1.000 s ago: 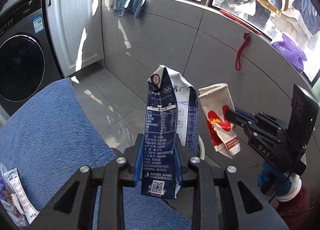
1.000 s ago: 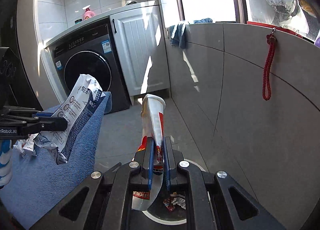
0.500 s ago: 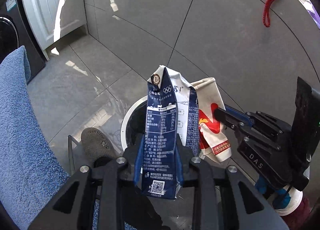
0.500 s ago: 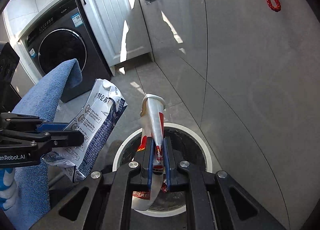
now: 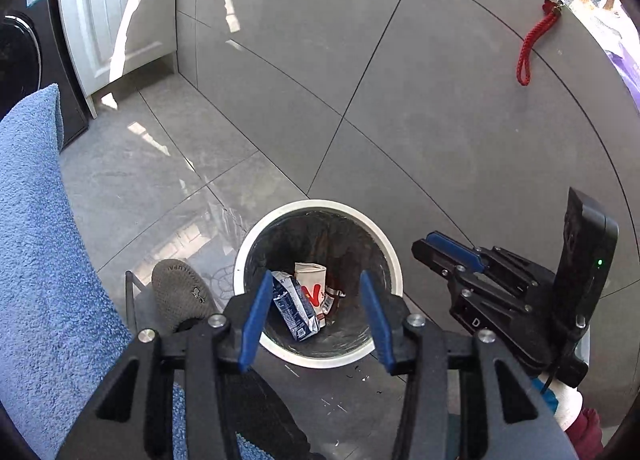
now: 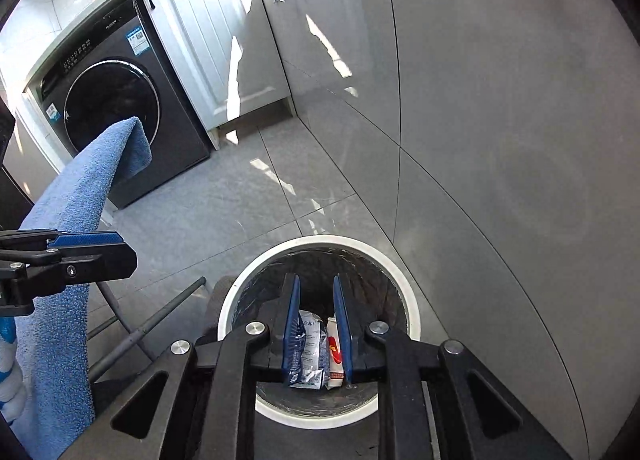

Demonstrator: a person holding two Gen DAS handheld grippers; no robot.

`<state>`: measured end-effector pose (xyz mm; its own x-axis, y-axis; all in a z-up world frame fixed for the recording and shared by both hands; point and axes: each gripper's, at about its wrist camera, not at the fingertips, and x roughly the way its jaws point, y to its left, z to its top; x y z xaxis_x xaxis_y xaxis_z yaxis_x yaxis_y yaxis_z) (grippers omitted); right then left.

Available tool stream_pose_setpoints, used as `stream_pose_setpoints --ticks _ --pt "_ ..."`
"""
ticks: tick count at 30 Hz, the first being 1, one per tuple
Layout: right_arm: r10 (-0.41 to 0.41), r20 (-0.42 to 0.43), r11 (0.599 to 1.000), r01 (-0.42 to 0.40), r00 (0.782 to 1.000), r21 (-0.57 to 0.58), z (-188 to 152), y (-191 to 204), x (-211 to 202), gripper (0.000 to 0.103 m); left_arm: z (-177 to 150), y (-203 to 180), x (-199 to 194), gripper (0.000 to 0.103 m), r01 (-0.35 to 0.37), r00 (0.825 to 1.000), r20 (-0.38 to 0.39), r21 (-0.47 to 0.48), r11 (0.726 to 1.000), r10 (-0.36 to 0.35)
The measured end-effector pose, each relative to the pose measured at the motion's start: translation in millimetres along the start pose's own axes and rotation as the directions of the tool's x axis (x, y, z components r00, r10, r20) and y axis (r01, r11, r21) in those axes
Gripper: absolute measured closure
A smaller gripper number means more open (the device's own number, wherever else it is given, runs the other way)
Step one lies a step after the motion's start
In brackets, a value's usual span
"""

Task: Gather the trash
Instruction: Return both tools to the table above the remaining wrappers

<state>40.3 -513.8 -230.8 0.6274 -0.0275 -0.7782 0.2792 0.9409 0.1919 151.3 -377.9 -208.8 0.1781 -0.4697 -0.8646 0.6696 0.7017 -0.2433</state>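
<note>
A white round bin (image 5: pixel 320 206) with a dark liner stands on the grey floor by the wall. A blue milk carton (image 5: pixel 294 308) and a red and white wrapper (image 5: pixel 314 288) lie at its bottom. My left gripper (image 5: pixel 315 276) hangs over the bin's near rim, its jaws opening, with nothing between them. My right gripper (image 6: pixel 316 280) hovers over the same bin (image 6: pixel 320 240), its jaws opening a little. The carton (image 6: pixel 310 344) and the wrapper (image 6: pixel 335 352) show through the gap, down in the bin. Each gripper appears in the other's view: the right one (image 5: pixel 426 248), the left one (image 6: pixel 116 250).
A blue towel (image 5: pixel 36 260) drapes over a frame at the left. A grey slipper (image 5: pixel 180 296) lies beside the bin. A dark washing machine (image 6: pixel 112 112) and a white cabinet (image 6: pixel 208 40) stand at the back. A red cord (image 5: pixel 534 44) hangs on the tiled wall.
Both grippers came down over the bin and opened. The blue carton and the red and white wrapper left the jaws and now lie in the bin.
</note>
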Motion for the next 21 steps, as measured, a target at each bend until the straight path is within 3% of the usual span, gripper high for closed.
stream_pose_setpoints --ticks 5,10,14,21 --pt "0.014 0.06 0.998 -0.01 0.998 -0.065 7 29 -31 0.08 -13 5 -59 0.059 -0.079 0.99 0.119 -0.001 0.997 0.078" --pt "0.063 0.141 0.988 -0.041 0.988 -0.15 18 74 -69 0.071 -32 17 -118 0.059 -0.188 0.954 0.233 -0.028 0.982 0.189" --pt "0.122 0.202 0.971 -0.074 0.972 -0.226 25 118 -98 0.064 -54 31 -168 0.058 -0.274 0.904 0.322 -0.071 0.959 0.282" --pt "0.235 0.279 0.932 -0.134 0.931 -0.338 31 189 -140 0.052 -100 66 -247 0.057 -0.364 0.804 0.431 -0.188 0.912 0.41"
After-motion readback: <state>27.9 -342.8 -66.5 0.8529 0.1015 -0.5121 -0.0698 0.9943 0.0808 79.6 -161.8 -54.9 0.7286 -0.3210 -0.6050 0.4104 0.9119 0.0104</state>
